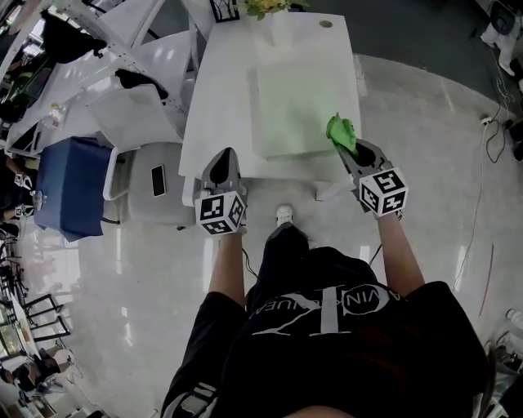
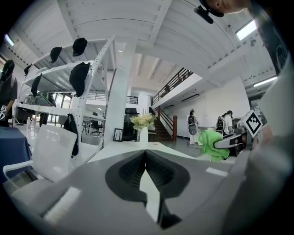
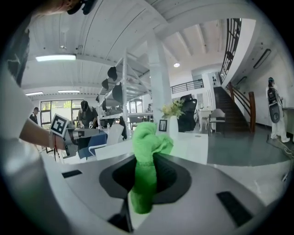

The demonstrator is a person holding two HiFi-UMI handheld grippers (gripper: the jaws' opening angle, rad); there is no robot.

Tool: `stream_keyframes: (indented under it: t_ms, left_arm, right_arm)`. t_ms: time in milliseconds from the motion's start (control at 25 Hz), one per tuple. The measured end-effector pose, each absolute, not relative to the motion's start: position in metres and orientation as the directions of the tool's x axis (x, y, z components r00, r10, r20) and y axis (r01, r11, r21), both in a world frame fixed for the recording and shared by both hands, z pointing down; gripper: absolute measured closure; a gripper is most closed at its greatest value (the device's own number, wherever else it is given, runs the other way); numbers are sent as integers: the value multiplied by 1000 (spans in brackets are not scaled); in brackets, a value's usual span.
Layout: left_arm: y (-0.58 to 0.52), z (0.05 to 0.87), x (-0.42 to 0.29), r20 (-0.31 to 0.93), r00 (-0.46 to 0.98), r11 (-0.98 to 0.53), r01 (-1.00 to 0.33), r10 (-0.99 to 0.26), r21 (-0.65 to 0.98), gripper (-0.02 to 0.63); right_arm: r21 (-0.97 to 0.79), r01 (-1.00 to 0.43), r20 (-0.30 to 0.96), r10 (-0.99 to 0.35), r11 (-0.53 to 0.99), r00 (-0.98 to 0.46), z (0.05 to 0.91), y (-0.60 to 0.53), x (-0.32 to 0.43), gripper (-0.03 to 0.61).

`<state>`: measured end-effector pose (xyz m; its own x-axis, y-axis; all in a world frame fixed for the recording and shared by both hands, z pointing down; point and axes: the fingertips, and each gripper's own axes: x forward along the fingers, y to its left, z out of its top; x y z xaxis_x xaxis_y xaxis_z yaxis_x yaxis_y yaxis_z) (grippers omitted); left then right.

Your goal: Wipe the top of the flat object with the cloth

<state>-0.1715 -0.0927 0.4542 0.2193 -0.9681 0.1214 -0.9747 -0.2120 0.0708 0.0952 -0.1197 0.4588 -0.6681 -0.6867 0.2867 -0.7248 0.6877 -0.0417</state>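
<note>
**White table [image 1: 221, 106]: cloth at flat object's 5 o'clock corner, wipe not visibly started**

- Head view: the flat object [image 1: 298, 110] is a pale green board lying flat on the table's right half.
- The cloth [image 1: 341, 131] is bright green and bunched up over the board's 5 o'clock corner. Can't tell if it touches the board.
- The right gripper [image 1: 341, 145] has its jaws pinched on the cloth. In the right gripper view the fabric runs down between the pads and bulges out past the tips.
- The left gripper [image 1: 225, 157] has its jaws pressed together with nothing between them. It sits at 8 o'clock from the board, over the table's near edge and well clear of the cloth.
- The two grippers point roughly parallel, toward 12 o'clock.
- The table's 12 o'clock end holds a vase of flowers [image 1: 265, 6], with a small picture frame [image 1: 225, 10] just beside it at 9 o'clock.
- Off the table at 9 o'clock there is a white chair [image 1: 135, 196], then a blue bin [image 1: 73, 188] further out.
- The left gripper view shows a white rack [image 2: 92, 78] with dark caps hung on it.
</note>
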Motion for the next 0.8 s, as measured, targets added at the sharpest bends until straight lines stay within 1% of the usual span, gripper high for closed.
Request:
stream_keyframes:
  t_ms: [520,800]
  left_arm:
    - [-189,456,-199,142,283,-273,-958,-949,88,601]
    - [-231,467,-205,165,362,-346,-931,-917,121,600]
  right_arm:
    - [-40,-735,335,-684,677,-648,464,-202,52,520]
    - [-33,-744,368,-684,667,-630,470,-240,27,518]
